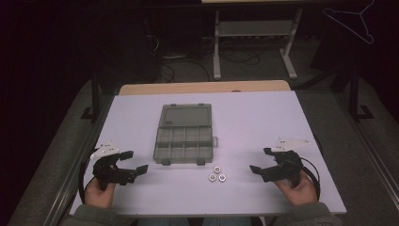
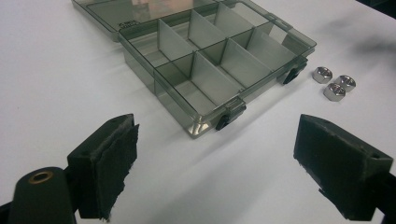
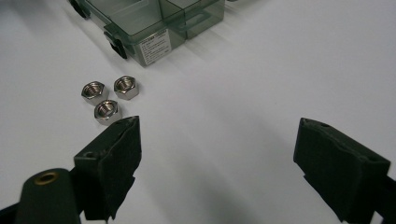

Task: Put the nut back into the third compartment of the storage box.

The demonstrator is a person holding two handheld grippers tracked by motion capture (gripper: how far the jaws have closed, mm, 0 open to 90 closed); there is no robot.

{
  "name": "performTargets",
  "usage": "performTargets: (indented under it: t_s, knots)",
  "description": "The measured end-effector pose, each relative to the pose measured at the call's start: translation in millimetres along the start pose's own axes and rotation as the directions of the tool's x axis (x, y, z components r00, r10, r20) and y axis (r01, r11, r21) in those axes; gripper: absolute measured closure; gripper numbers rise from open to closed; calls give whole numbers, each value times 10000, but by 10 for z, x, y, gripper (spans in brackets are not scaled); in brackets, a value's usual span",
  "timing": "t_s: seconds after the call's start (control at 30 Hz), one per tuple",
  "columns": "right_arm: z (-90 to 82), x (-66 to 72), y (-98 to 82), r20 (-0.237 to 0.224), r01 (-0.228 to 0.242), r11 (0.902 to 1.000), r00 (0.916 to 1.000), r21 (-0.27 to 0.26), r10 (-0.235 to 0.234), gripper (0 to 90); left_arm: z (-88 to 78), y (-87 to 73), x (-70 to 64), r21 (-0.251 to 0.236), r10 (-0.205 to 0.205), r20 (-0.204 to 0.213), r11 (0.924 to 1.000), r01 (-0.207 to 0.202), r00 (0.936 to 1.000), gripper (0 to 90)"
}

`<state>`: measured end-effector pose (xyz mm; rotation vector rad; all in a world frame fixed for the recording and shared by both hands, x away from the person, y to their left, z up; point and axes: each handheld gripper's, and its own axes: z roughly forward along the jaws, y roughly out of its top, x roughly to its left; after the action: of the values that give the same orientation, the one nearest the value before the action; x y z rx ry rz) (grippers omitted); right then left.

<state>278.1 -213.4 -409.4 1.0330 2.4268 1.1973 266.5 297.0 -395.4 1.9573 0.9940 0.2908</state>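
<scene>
Steel hex nuts (image 1: 217, 174) lie near the open compartment box (image 1: 182, 143) on the counter (image 1: 263, 117); both grippers, left (image 1: 133, 162) and right (image 1: 261, 160), jaws apart, should probably pinch one nut squarely.

Dim room, evenly lit tabletop, soft shadows, slight grain

Organizer box (image 1: 183, 140) mid-table (image 1: 263, 117), lid back; three nuts (image 1: 217, 173) clustered just before its right front corner.

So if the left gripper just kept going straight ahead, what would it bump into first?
Probably the open plastic box. The left gripper points at its near corner, jaws wide apart, with bare table between. The three nuts sit off to the side.
</scene>
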Motion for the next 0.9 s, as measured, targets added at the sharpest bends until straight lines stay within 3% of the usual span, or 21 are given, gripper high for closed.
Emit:
performTargets:
  t_s: [0.37,0.5,0.63,0.67,0.9]
  knots:
    - [50,82,81,-213,248,9994,9995,237,-243,146,-17,-12,-11,-43,22,-25,10000,-22,10000,128]
    - [110,174,181,-463,599,9973,9972,419,-579,176,-17,-17,-8,-52,-52,-68,10000,51,10000,128]
    - [172,252,257,-676,977,9931,9933,656,-932,206,-13,-12,-12,-50,-25,-45,10000,25,10000,128]
    - [214,302,310,-907,1159,9898,9900,832,-1083,244,-8,-13,-11,-30,-8,-46,10000,8,10000,128]
    - [421,459,441,-1541,1508,9742,9801,1676,-1252,322,-9,-12,-11,-72,-48,-36,10000,47,10000,128]
